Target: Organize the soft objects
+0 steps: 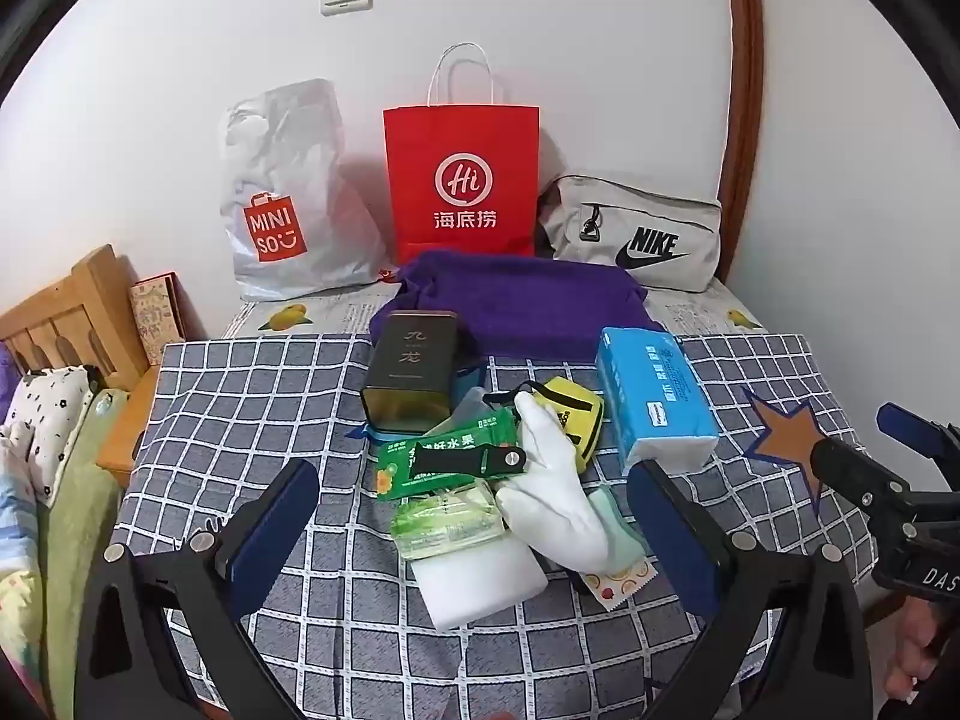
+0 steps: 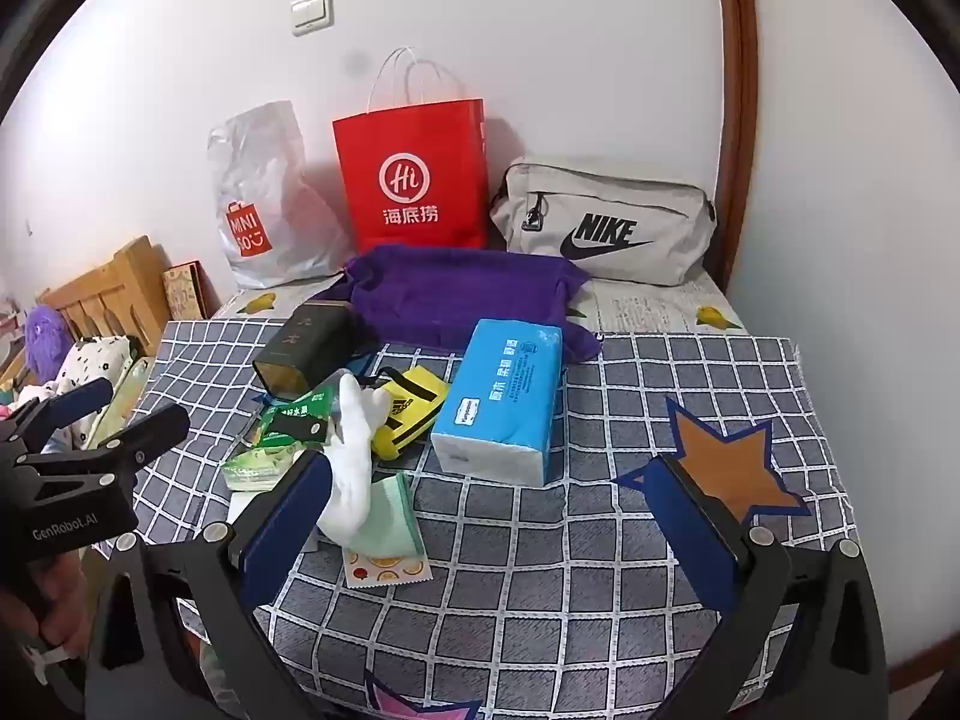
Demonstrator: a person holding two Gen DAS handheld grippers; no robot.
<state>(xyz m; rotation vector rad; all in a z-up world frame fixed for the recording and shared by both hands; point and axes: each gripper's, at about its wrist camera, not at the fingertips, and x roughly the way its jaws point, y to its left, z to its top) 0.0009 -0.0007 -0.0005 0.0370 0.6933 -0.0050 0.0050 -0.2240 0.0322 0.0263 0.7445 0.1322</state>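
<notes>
Left tool [image 1: 474, 531] and right tool [image 2: 489, 519], both spread wide and empty, hang over a checked desk [image 1: 240, 372].
A white sock [image 1: 555, 492] lies straight ahead of the left tool, its length running away toward the far edge; the right tool sits further off. A green packet [image 1: 447, 456], yellow pouch [image 1: 576, 420] and blue tissue pack [image 1: 654, 396] crowd it.

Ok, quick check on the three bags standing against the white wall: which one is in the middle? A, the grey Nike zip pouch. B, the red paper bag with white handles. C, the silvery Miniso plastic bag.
B: the red paper bag with white handles stands between the silvery Miniso plastic bag on its left and the grey Nike zip pouch on its right, in both wrist views.
</notes>
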